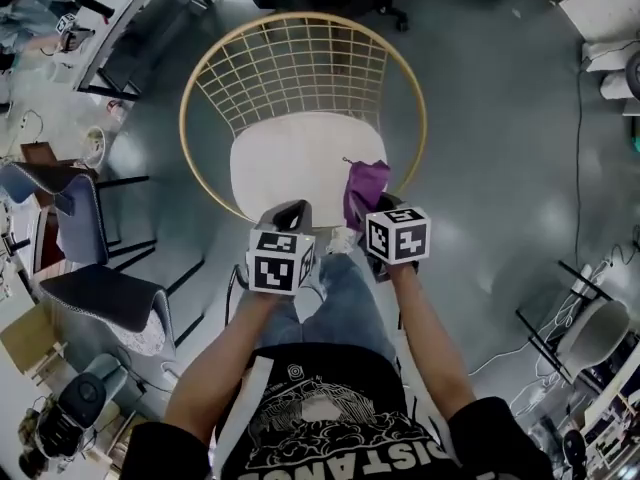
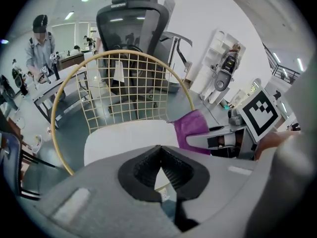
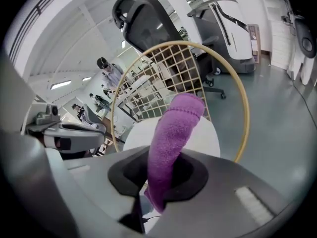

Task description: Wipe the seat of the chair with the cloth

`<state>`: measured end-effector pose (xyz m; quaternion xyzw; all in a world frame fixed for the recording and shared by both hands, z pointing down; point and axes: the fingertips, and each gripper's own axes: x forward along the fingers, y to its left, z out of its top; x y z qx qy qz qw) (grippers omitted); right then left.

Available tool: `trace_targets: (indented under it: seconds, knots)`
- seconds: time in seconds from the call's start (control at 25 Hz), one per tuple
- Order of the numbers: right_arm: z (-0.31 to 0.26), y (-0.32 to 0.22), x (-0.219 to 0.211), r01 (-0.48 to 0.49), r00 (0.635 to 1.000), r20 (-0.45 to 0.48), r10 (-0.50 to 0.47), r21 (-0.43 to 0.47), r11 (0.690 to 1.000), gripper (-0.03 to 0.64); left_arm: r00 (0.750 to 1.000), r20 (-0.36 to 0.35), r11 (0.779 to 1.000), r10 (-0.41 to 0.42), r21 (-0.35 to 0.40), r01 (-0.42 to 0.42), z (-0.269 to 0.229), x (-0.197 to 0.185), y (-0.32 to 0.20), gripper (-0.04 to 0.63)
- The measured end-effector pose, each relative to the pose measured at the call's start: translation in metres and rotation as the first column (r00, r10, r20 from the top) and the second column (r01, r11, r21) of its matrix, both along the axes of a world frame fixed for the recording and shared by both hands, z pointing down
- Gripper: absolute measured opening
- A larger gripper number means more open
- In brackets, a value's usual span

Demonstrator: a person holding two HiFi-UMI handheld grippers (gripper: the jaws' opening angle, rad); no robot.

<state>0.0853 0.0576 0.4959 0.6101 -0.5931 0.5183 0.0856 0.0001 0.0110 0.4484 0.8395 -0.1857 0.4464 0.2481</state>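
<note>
Purple cloth (image 3: 173,138) pinched in right gripper (image 3: 158,180), free end poking forward to serve as the wiping pad | left gripper (image 2: 159,170) clenched on nothing, idling just left of it | white seat (image 1: 290,168) ahead, cloth over its near-right edge, contact unclear | gold wire back (image 1: 300,68) farthest, likely limiting strokes.

**Fuzzy cloth, shiny wire, smooth seat**

The purple cloth (image 3: 173,143) is soft, matt, looped fabric. The chair (image 1: 300,68) is glossy gold-toned metal wire; its white seat (image 1: 285,163) looks smooth and matt. The grey floor (image 1: 500,138) shines.
</note>
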Motion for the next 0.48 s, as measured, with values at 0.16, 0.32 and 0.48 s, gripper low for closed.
trace_targets:
  seconds: [0.16,0.32,0.48]
  knots:
    - [-0.041,-0.016,-0.007,0.037,0.999,-0.03,-0.034,0.126,0.991,0.061,0.998,-0.048,0.998,-0.047,0.038,0.049,-0.018,0.008,0.004,-0.005]
    - [-0.107,-0.036,-0.018,0.058,0.998,-0.028,-0.054,0.2,0.978,0.061,0.993,-0.083,0.995,-0.081,0.045,0.085,-0.066,0.01,-0.006,-0.005]
    - [-0.154,-0.053,-0.024,0.082,0.995,-0.067,-0.067,0.261,0.962,0.061,0.98,-0.162,0.99,-0.117,0.06,0.128,-0.099,0.014,-0.019,-0.005]
